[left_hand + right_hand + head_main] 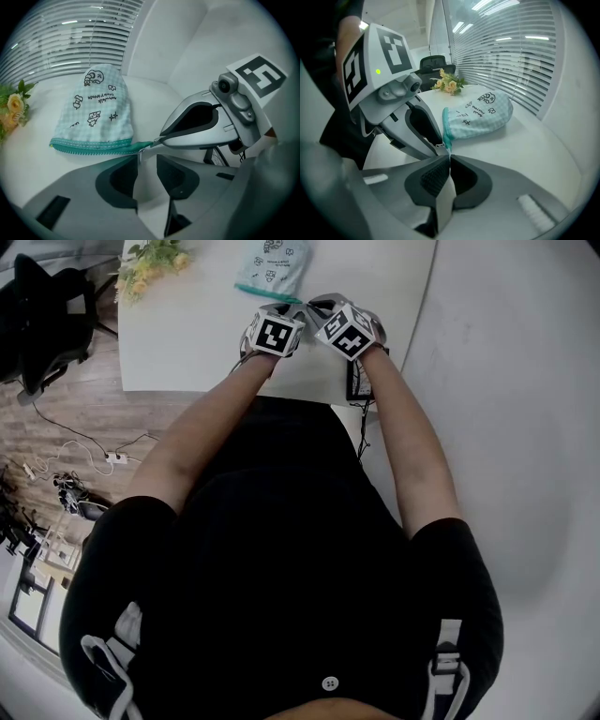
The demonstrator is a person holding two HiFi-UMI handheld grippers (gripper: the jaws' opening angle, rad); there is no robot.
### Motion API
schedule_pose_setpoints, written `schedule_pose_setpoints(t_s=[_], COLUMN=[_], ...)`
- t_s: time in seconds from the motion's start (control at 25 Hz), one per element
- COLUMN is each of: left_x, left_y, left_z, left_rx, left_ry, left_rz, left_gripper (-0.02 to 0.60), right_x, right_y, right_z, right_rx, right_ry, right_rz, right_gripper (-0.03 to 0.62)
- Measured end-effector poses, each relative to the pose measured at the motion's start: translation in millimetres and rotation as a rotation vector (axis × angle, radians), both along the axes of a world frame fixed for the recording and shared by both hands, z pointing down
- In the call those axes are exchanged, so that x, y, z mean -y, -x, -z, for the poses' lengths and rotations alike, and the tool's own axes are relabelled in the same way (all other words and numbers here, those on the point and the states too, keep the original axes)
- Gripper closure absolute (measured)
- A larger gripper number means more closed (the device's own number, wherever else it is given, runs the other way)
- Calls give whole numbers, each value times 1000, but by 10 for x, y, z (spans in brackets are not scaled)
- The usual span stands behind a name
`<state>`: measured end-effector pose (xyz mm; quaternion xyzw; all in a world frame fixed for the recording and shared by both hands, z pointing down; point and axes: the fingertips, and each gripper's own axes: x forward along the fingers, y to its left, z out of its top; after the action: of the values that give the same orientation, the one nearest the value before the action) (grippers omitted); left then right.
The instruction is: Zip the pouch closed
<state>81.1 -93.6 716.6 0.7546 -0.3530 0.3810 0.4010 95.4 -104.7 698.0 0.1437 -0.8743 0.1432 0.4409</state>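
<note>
A mint checked pouch point(272, 266) with cartoon prints lies on the white table point(187, 343), its teal zipper edge point(91, 146) facing me. My right gripper point(449, 157) is shut on the teal tab at the zipper's end; from the left gripper view its tips point(157, 139) pinch that tab. My left gripper point(142, 156) stands open with a clear gap, and the small metal zipper pull point(139, 157) sits between its tips by the left pad. In the head view both grippers, left point(289, 311) and right point(319, 307), meet just below the pouch.
A bunch of yellow flowers point(150, 263) lies at the table's far left corner. A black office chair point(47, 315) stands left of the table. A dark-framed flat item point(359, 385) with cables sits at the table's near edge. Window blinds point(515, 51) run behind the table.
</note>
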Motion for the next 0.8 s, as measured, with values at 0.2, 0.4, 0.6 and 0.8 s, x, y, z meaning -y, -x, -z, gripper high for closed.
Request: schedule_pose_setpoints(t_s=[0.2, 0.4, 0.6, 0.8], left_x=[28, 29, 6, 8], left_y=[75, 108, 136, 135], left_z=[2, 51, 59, 80], left_rx=[26, 29, 72, 73], left_ry=[4, 13, -22, -23], left_rz=[19, 9, -25, -25], left_gripper=[536, 568, 571, 572], right_x=[-44, -68, -87, -102], right_y=[53, 59, 69, 63], right_z=[72, 97, 57, 51], right_rx=[27, 22, -14, -70], right_ry=[9, 8, -3, -7], right_rz=[13, 11, 18, 44], right_gripper=[580, 580, 582, 583])
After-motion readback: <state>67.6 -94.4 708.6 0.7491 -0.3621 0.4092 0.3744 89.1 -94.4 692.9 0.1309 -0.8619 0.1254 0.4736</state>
